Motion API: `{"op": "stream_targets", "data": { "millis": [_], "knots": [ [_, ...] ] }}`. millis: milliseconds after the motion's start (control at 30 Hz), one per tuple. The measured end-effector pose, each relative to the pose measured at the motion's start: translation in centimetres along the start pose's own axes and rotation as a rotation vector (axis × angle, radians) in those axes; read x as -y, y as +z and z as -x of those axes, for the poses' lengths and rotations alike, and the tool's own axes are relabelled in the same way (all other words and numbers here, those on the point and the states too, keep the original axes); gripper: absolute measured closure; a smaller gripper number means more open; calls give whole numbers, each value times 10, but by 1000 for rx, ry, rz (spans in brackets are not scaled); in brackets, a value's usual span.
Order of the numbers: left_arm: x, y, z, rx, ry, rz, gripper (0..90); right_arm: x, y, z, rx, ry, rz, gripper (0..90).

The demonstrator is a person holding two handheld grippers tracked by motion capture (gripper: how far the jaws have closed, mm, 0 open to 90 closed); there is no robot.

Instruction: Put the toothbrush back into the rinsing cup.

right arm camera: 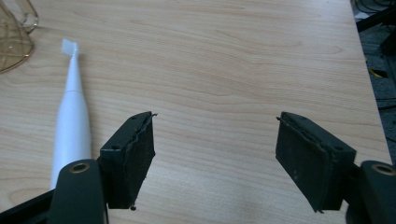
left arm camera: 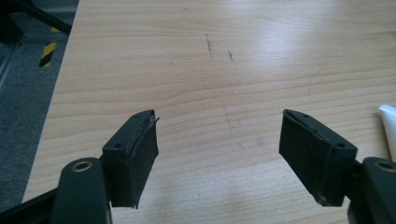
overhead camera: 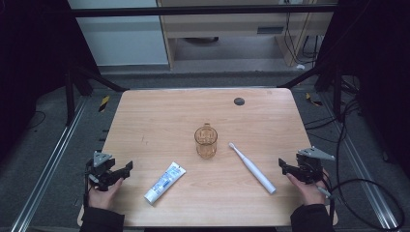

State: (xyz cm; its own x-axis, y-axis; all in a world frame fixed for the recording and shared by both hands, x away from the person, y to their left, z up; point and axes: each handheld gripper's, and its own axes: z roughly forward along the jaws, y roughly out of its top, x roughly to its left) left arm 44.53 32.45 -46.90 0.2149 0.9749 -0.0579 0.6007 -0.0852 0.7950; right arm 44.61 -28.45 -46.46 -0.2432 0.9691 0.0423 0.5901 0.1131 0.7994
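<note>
On the light wooden desk, a clear amber glass mug stands at the centre. A white and blue toothpaste tube lies left of it, and a white electric toothbrush right. The left gripper and right gripper rest at the desk's edges, jaws spread wide and empty.
</note>
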Motion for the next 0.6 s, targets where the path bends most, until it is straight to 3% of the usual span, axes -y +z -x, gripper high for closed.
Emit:
{"op": "stream_targets", "data": {
  "millis": [100,267,600],
  "knots": [
    [1,2,0,16,-7,-5,290,-2,-3,-2,-11,-13,7,281],
    [0,-1,4,31,23,-7,322,-6,-7,-5,-32,-14,3,284],
    [-3,-2,16,7,79,-26,352,-25,-18,-16,-70,-34,10,328]
  ]
}}
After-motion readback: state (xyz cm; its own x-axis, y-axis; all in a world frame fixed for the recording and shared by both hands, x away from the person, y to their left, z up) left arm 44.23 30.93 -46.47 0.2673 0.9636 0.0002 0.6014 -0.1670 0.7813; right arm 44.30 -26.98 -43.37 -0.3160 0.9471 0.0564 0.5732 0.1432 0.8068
